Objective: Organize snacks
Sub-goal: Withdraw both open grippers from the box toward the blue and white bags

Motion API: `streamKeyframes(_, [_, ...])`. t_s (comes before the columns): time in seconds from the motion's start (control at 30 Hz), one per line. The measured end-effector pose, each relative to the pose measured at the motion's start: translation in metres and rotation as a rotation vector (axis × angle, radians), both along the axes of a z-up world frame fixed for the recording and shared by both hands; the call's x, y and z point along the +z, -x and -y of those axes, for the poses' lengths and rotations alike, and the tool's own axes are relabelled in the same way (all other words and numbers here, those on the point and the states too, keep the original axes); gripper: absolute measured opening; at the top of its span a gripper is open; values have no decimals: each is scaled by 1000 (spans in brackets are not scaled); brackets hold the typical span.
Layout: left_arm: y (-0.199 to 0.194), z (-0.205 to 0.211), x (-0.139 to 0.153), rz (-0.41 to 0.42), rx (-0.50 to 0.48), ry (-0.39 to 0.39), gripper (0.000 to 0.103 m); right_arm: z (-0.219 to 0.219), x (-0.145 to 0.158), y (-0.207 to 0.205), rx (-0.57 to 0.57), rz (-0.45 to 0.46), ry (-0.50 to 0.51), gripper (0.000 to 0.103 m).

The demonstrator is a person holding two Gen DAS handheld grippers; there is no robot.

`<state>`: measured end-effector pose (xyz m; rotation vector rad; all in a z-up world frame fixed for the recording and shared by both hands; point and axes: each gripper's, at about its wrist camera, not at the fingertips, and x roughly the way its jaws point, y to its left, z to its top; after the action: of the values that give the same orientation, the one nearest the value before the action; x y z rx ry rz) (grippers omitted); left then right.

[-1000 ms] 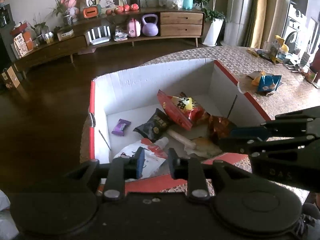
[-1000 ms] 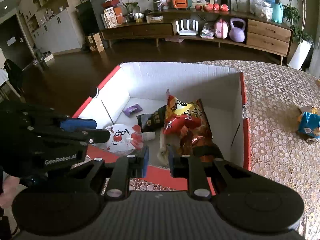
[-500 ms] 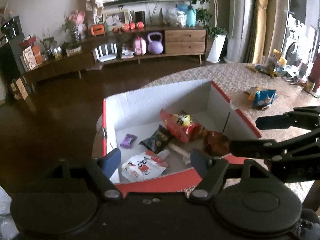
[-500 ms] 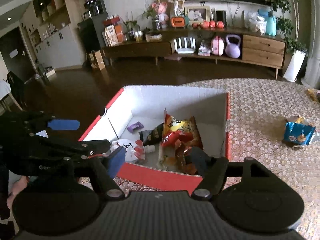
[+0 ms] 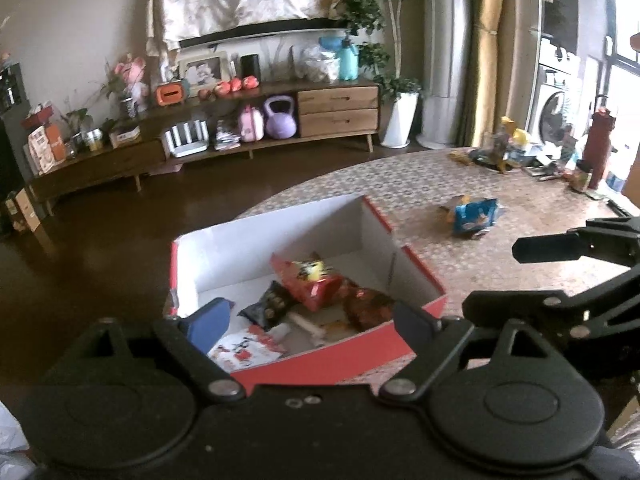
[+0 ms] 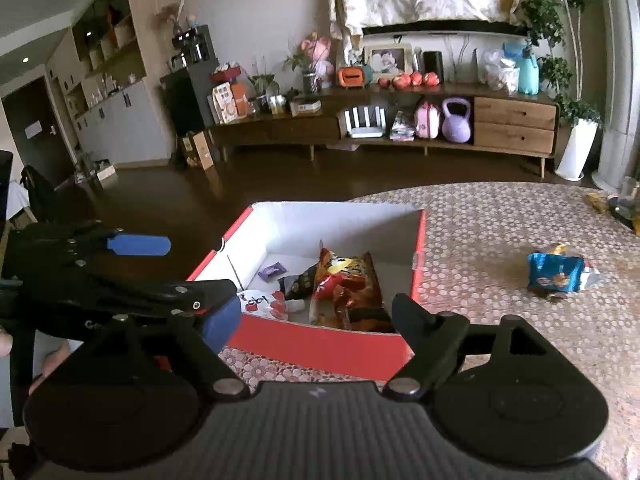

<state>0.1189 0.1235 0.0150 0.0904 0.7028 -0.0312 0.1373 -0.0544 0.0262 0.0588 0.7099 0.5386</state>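
Observation:
A red box with white inside (image 5: 320, 360) (image 6: 320, 348) sits on the patterned table and holds several snack packs: a red chip bag (image 5: 316, 284) (image 6: 344, 276), a dark pack (image 5: 268, 308), a white and red pouch (image 5: 244, 354) and a small purple pack (image 6: 273, 270). A blue snack bag (image 5: 474, 216) (image 6: 558, 274) lies on the table to the right of the box. My left gripper (image 5: 310, 318) is open and empty above the box's near edge. My right gripper (image 6: 316, 316) is open and empty, also above the near edge.
The table (image 6: 500, 232) has a floral patterned cloth. Clutter and a dark red bottle (image 5: 600, 144) stand at its far right end. A low wooden sideboard (image 6: 400, 136) lines the far wall across dark floor.
Both grippers opened from shut and pulled up and back from the box. The box now looks smaller and farther in both views.

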Motion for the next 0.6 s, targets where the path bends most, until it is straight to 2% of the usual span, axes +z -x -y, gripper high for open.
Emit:
streamKeyframes(0.27, [-3, 42, 7, 7, -88, 17, 97, 49, 7, 19, -32, 18, 21, 87])
streamKeyframes(0.4, [-8, 64, 4, 12, -130, 19, 100, 78, 3, 19, -59, 5, 31, 95])
streamKeyframes(0.6, [-28, 89, -1, -19, -155, 77, 103, 125, -7, 15, -138, 5, 37, 95])
